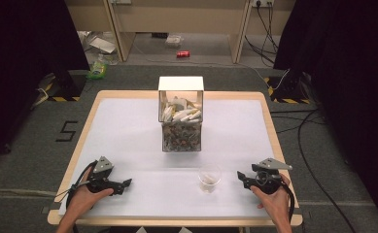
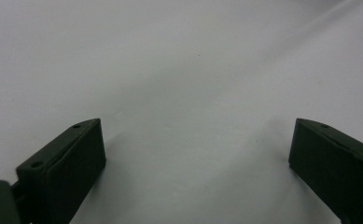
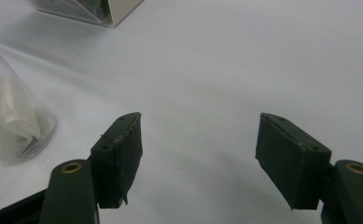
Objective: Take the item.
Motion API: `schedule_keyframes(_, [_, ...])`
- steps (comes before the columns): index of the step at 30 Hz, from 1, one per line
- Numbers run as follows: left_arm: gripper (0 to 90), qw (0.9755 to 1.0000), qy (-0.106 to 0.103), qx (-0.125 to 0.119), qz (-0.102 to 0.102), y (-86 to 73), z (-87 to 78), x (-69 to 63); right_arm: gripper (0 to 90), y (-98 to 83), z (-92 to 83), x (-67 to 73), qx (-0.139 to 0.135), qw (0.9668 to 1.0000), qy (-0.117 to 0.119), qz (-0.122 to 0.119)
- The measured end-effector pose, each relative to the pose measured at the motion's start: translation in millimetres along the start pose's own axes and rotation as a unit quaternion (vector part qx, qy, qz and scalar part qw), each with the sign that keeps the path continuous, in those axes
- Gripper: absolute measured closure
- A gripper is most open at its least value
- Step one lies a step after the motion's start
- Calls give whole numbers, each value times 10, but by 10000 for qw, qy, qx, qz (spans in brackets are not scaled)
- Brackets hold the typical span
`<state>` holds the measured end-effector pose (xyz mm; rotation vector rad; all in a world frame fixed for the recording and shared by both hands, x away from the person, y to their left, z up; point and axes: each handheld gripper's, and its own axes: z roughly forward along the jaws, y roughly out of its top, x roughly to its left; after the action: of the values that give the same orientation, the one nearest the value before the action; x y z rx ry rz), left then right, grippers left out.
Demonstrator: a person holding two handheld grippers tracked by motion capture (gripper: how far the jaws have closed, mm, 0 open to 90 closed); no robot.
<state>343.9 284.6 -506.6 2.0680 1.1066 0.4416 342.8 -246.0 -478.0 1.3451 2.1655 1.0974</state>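
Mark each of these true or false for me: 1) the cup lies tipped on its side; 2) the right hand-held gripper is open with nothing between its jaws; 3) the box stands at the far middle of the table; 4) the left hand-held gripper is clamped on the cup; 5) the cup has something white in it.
1) False: the cup stands upright on the table.
2) True: the right hand-held gripper is open over bare table.
3) True: the box stands there, holding white pieces.
4) False: the left hand-held gripper is open, far from the cup.
5) True: a white piece sits at its bottom.
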Motion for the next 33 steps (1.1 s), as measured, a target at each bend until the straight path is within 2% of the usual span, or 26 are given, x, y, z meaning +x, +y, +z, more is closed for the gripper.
schedule_keyframes(8, [31,10000,0,1,0,0,0,0,267,-31,52,0,130,9999,-24,-70])
schedule_keyframes(14, [31,10000,9,11,4,0,-1,-2,207,-82,120,2,398,9991,-37,-105])
schedule_keyframes(19, [31,10000,12,14,6,1,-1,-3,119,-101,155,43,424,9986,-27,-316])
schedule_keyframes(22, [31,10000,12,5,9,0,1,-4,61,-108,188,93,493,9973,-58,-532])
schedule_keyframes(33, [31,10000,13,4,10,-1,1,-4,53,-110,199,107,507,9971,-93,-555])
